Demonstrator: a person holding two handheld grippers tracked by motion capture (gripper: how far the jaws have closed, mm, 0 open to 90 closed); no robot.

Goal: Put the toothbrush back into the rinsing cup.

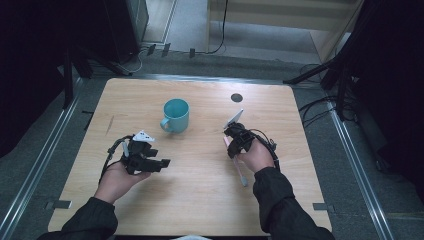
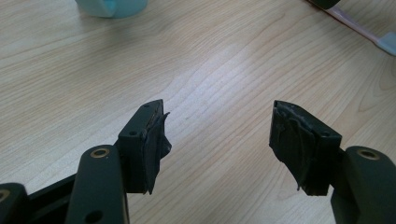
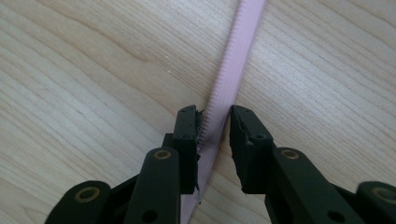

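Right claw [image 3: 215,126]: jaws narrowed around the pink toothbrush handle [image 3: 231,70]; left pad touches its ribbed edge, a thin gap remains at the right pad.
Pink toothbrush [image 1: 239,167]: flat on the counter [image 1: 200,200], running from the right claw [image 1: 231,142] back toward the person, beside the right hand.
Left claw [image 2: 217,140]: jaws wide, nothing between them, over bare wood.
Teal mug [image 1: 175,115]: upright, mid-counter, well apart from both claws.

Bare table [image 1: 200,185] between both tongs; only the mug [image 1: 176,114] stands beyond.
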